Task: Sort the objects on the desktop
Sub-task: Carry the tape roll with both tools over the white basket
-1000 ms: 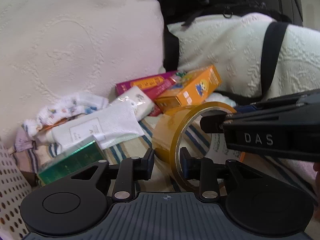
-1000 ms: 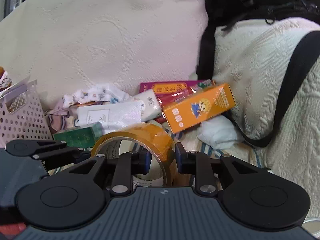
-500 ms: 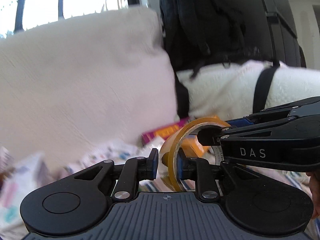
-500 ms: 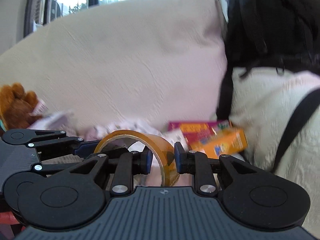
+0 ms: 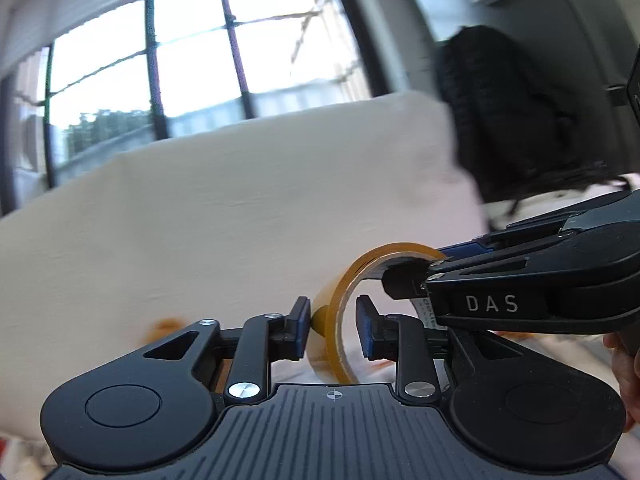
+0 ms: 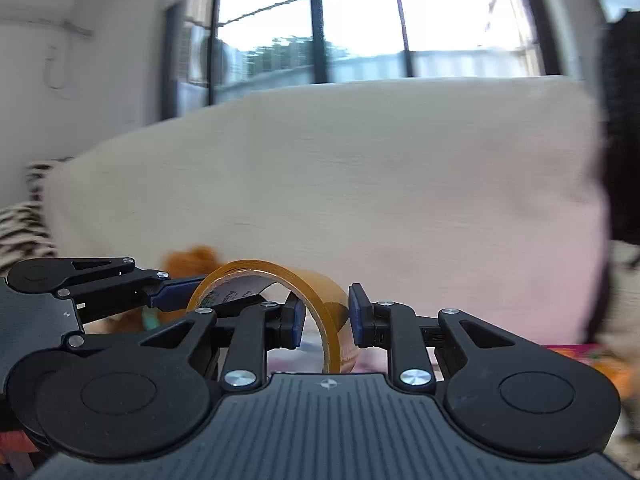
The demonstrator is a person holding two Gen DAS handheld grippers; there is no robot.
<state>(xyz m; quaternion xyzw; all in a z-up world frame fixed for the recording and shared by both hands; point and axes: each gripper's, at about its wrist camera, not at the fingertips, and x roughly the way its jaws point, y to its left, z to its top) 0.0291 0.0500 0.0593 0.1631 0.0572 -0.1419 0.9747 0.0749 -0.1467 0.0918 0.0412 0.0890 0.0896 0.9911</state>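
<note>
A roll of amber packing tape [image 5: 336, 344] hangs in the air between both grippers, well above the cluttered surface. The left gripper [image 5: 333, 320] straddles the near wall of the roll; its jaws are opening, and a gap shows between the right pad [image 5: 362, 320] and the tape. The right gripper [image 6: 325, 316] is shut on the other side of the tape roll [image 6: 332, 312], one pad inside the ring and one outside. Each gripper shows in the other's view: the right gripper [image 5: 416, 268] reaches in from the right, the left gripper [image 6: 180, 296] from the left.
A large cream cushion [image 6: 360, 184] fills the background under a window [image 6: 360, 20]. A black backpack [image 5: 512, 120] stands to the right. An orange plush toy [image 6: 192, 260] and a magenta box [image 6: 572, 350] lie low down. A hand [image 5: 624, 364] shows at the right edge.
Both grippers rose with the tape roll, and the views tilted up from the pile of boxes and cloths to the cushion and window. The left jaws spread apart off the tape.
</note>
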